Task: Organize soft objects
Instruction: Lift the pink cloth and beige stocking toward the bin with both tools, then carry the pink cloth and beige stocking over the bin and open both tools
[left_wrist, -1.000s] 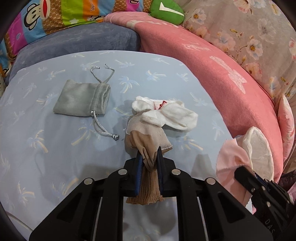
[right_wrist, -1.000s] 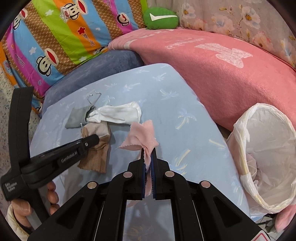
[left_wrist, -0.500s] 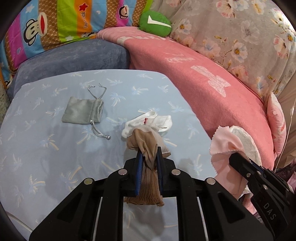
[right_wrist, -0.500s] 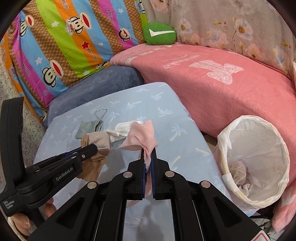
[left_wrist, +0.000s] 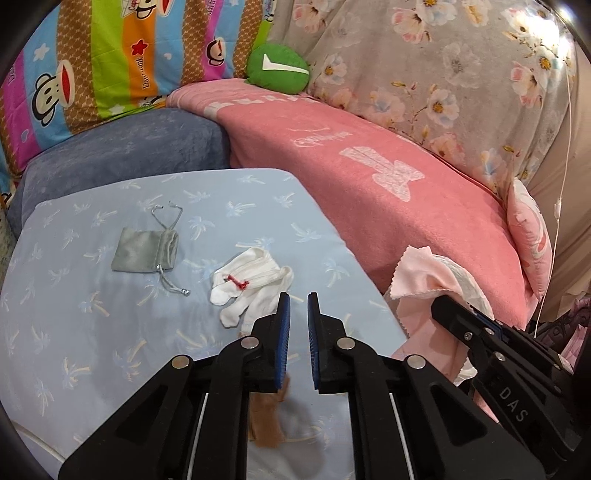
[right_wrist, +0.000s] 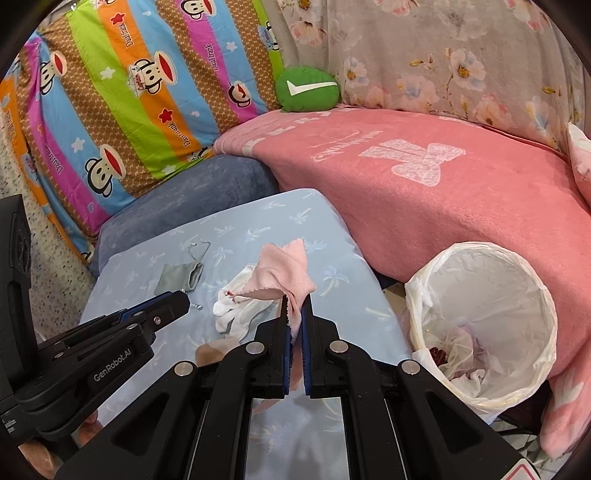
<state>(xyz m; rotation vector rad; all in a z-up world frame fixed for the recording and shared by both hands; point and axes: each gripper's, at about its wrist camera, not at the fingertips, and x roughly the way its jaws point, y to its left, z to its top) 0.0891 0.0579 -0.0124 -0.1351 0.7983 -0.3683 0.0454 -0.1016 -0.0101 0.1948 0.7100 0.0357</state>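
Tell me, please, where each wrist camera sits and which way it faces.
Left wrist: on the left gripper, angled down across the blue pillow toward the pink blanket; its own jaws, just closed further, nothing seen between their tips; right gripper at lower right.
Right wrist: on the right gripper, angled down likewise; own jaws clamp the pink cloth; left gripper enters from the left, lined bin on the right.
Shared: grey pouch, white socks, green cushion.

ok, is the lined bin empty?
Not empty: the bin holds crumpled items at its bottom, far below the rim.
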